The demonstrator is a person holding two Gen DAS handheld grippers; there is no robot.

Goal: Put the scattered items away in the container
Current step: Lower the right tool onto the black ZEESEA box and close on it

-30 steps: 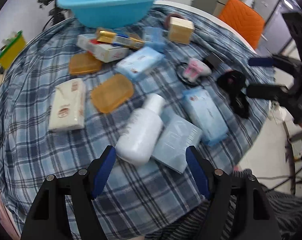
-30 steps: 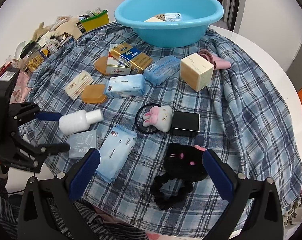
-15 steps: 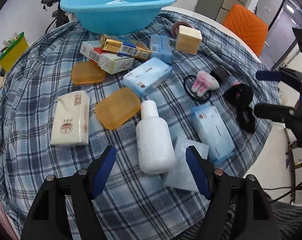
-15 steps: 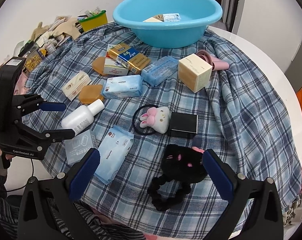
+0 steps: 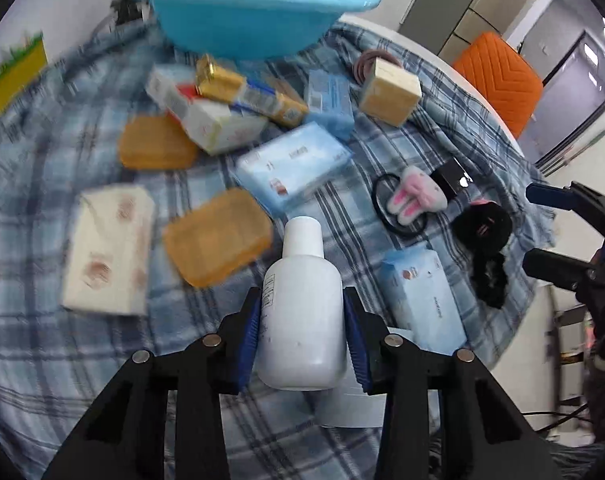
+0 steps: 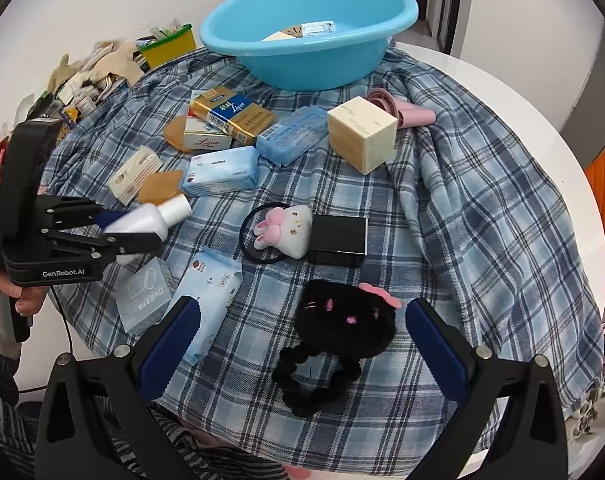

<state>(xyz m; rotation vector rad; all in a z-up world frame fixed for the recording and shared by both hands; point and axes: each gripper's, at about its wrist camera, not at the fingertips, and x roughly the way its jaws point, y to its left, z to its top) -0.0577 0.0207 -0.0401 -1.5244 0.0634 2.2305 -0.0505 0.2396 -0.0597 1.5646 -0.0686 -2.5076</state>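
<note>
Clamping down just now, the left gripper has the white bottle squeezed low-centre; looks lifted, though blurry. Basin next; right gripper gapes empty.

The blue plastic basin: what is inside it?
Inside the round blue plastic basin, the right wrist view shows a cream flat piece and a small white-blue packet. The near wall covers the rest of its bottom.

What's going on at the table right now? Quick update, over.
Left claw just closed on white bottle. Right claw open above black plush toy. Blue basin across the table, clutter between.
</note>
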